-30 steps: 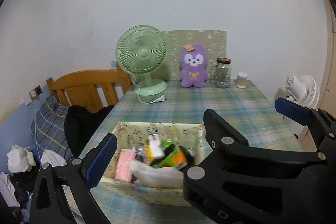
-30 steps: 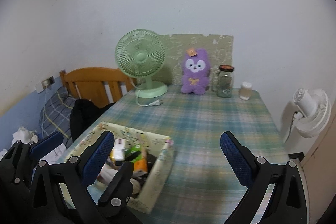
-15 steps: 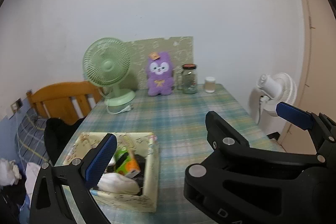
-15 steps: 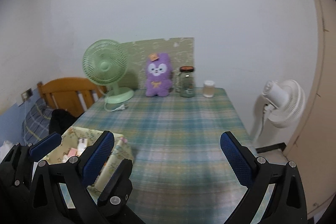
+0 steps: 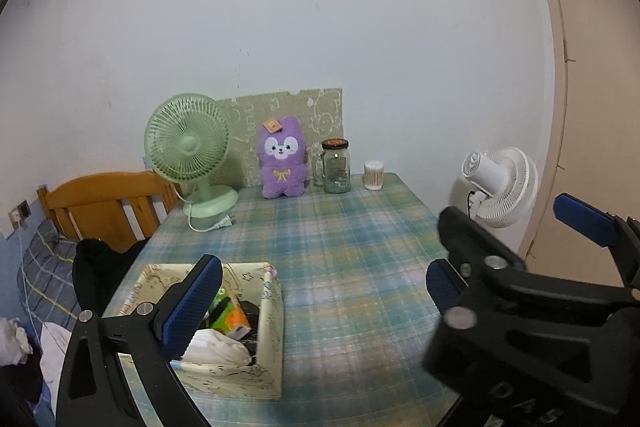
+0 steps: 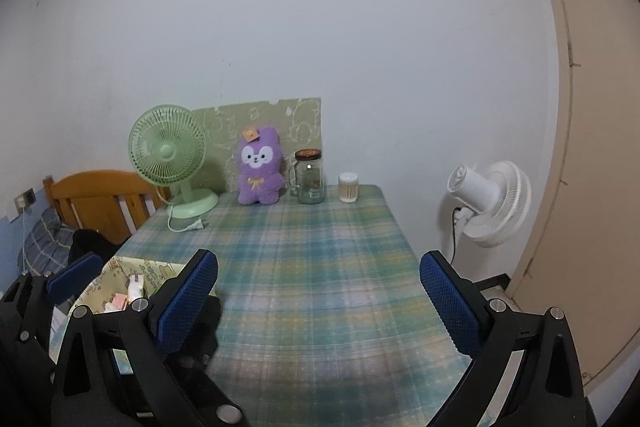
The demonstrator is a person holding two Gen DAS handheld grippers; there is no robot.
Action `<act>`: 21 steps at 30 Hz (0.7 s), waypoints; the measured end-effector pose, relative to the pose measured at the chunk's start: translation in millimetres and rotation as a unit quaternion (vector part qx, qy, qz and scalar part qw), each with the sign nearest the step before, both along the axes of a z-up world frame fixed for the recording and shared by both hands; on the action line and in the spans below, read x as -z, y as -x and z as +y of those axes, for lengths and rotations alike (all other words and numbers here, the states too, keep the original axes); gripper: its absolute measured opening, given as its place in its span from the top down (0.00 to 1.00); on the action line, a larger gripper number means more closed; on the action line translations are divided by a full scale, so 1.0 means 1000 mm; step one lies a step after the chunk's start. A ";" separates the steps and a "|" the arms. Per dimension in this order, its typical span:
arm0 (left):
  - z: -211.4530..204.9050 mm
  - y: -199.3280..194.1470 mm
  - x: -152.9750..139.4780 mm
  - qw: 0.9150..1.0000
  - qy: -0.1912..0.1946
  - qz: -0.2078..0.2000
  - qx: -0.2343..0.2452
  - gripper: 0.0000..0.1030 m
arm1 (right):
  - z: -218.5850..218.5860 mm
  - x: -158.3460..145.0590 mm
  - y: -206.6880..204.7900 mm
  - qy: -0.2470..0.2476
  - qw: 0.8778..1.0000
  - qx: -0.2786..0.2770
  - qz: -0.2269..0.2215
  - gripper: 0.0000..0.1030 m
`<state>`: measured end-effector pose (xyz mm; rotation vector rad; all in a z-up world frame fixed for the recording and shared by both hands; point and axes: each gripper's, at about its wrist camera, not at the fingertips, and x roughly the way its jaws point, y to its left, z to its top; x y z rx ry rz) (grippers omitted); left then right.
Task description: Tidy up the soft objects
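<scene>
The fluffy purple plush rabbit [image 6: 259,169] sits upright at the far end of the plaid-covered bench [image 6: 320,267], between the green desk fan [image 6: 170,155] and the clear glass jar [image 6: 310,177]. The cream patterned fabric box [image 5: 270,307] sits well nearer than the rabbit. The left tongs [image 5: 316,291] and right tongs [image 6: 320,303] both gape apart, empty.

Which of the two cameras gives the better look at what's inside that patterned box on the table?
The left wrist view. It looks down into the box, showing an orange-green packet and a white bundle. In the right wrist view the box sits at the edge, mostly hidden behind gripper fingers.
</scene>
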<state>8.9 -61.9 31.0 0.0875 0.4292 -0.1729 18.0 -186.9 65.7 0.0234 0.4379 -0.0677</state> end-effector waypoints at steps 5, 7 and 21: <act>0.013 0.010 -0.008 1.000 0.010 -0.003 -0.001 0.00 | 0.001 -0.009 0.015 -0.001 1.000 -0.003 -0.009 0.01; 0.020 0.010 -0.011 1.000 0.013 -0.003 -0.010 0.00 | 0.001 -0.012 0.020 -0.003 1.000 -0.003 -0.013 0.01; 0.065 0.029 -0.019 0.997 0.048 -0.014 -0.063 0.00 | 0.008 -0.024 0.043 -0.009 0.999 -0.009 -0.037 0.01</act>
